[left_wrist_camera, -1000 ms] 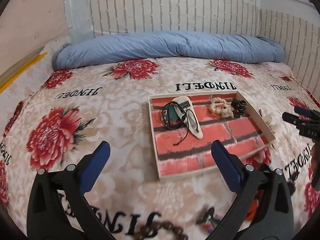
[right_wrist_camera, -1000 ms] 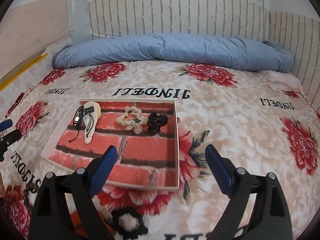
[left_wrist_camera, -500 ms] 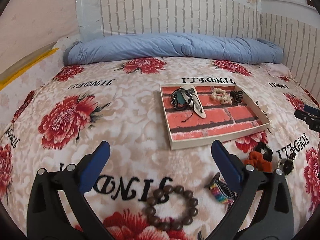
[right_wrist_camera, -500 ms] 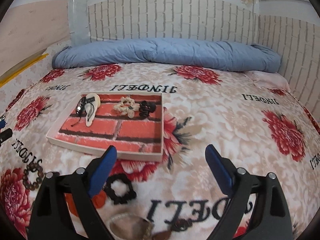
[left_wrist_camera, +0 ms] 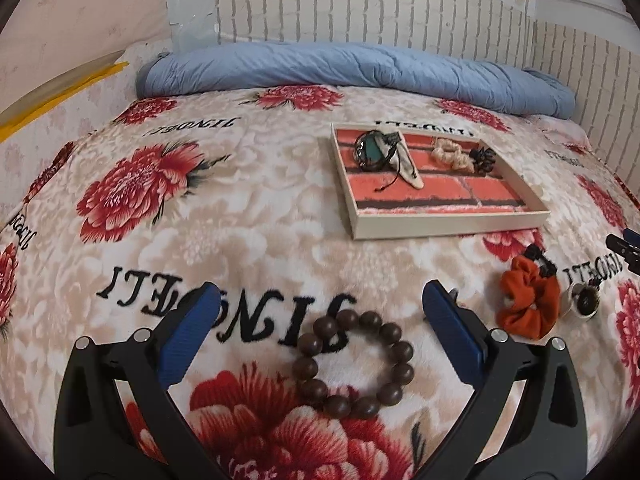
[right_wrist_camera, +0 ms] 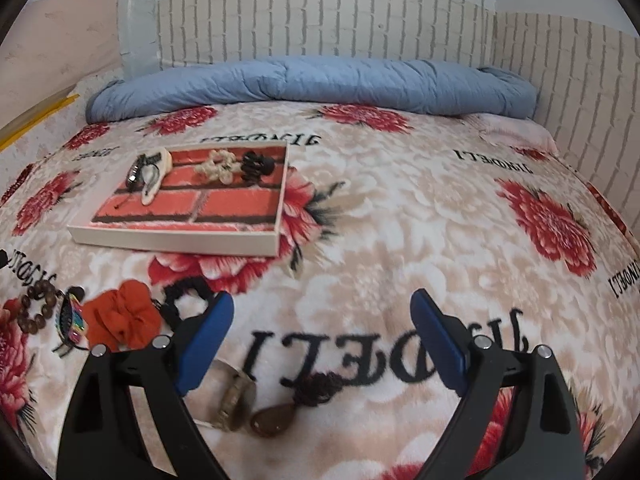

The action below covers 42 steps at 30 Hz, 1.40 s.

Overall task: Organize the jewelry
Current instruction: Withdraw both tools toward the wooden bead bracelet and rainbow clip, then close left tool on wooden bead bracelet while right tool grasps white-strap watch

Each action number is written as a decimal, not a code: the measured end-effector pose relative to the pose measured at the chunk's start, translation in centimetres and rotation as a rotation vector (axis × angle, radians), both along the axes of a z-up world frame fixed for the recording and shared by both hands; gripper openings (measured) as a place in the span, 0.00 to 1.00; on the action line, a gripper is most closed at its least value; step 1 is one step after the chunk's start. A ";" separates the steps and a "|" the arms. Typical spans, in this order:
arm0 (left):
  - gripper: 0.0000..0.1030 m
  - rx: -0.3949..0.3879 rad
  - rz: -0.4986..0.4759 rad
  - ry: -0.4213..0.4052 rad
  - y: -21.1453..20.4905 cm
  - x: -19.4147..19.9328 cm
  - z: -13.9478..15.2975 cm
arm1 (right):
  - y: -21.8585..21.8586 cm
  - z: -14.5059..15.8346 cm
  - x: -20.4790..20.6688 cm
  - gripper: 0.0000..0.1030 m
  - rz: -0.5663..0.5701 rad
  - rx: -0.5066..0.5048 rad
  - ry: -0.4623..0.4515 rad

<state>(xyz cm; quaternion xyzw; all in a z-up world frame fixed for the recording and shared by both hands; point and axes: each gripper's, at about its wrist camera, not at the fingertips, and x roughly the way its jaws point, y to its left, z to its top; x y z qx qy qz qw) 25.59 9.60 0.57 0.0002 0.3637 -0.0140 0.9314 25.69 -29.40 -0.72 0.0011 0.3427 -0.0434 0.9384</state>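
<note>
Our left claw (left_wrist_camera: 320, 320) stands wide open and empty, and so does our right claw (right_wrist_camera: 320, 320). A second ago both looked straight over the tray; now we have drawn them back and lower, so the tray (left_wrist_camera: 448, 227) sits well ahead of each claw and the loose pieces on the bed have come into view close in.

In front of our left claw, between its blue pads, lies the brown bead bracelet (left_wrist_camera: 352, 364), flat on the blanket (left_wrist_camera: 240, 216) and untouched. To the right of that claw lies the orange scrunchie (left_wrist_camera: 528, 304), with a small round piece (left_wrist_camera: 584, 300) just beyond it.

Between the pads of our right claw lie a ring-like band (right_wrist_camera: 236, 400) and a brown teardrop pendant (right_wrist_camera: 272, 420) on a dark knotted cord. To its left are the scrunchie, a black hair tie (right_wrist_camera: 188, 296) and a multicoloured clip (right_wrist_camera: 72, 320).

We judge the move puts each claw over a fresh piece: the tray already holds a few, and these remain to be carried in.
</note>
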 end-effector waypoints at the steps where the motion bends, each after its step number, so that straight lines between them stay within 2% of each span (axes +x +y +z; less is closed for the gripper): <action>1: 0.95 0.001 0.000 0.003 0.0 0.0 -0.2 | -0.1 -0.3 -0.1 0.86 -0.004 0.003 0.002; 6: 0.95 0.000 0.000 0.022 0.3 -0.2 -1.3 | -0.5 -1.3 -0.4 0.86 -0.016 0.001 0.018; 16: 0.95 -0.004 0.013 0.019 0.7 -0.5 -1.7 | 0.5 -1.7 -0.9 0.85 -0.017 0.000 0.023; 26: 0.95 -0.049 0.024 0.088 1.3 -0.2 -4.1 | 3.4 -3.2 -1.4 0.84 -0.004 -0.020 0.067; 30: 0.93 -0.045 0.035 0.111 1.5 0.0 -5.0 | 4.1 -4.1 -1.4 0.78 -0.007 -0.020 0.096; 38: 0.76 -0.033 0.018 0.172 0.9 0.8 -6.3 | 4.6 -4.9 -1.3 0.63 -0.018 -0.023 0.133; 42: 0.76 -0.029 0.020 0.188 0.9 1.0 -6.8 | 4.8 -5.2 -1.1 0.57 -0.024 -0.032 0.150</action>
